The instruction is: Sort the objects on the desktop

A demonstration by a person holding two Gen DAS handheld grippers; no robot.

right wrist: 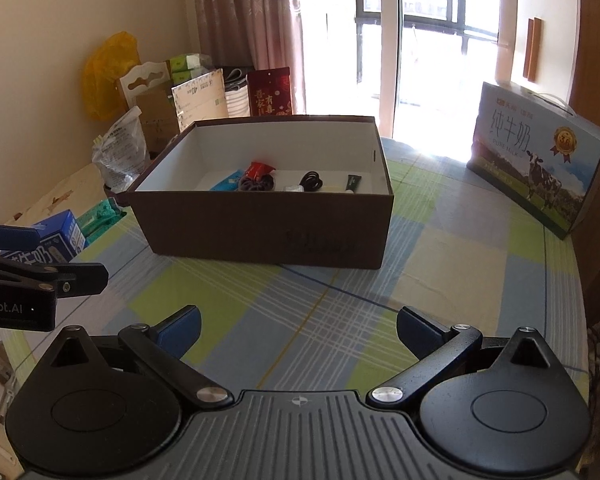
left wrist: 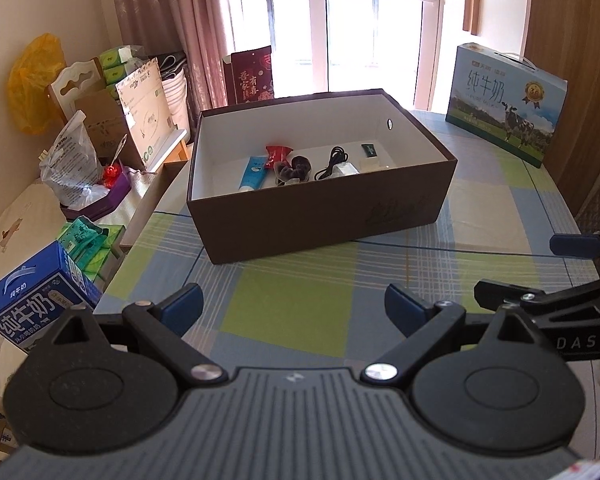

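Apparently we are near done: the blue tube, black cable and other small items lie inside the brown box on the checked tablecloth. Our left gripper and right gripper hang wide apart, holding nothing. We should scan the cloth for leftovers before reaching again.

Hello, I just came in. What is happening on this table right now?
A person holds two grippers above a checked tablecloth. The left gripper and the right gripper are both open and hold nothing. In front of them stands an open brown box, and in it lie a blue tube, a red wrapper, a black cable and a few other small items. A milk carton box stands further back.
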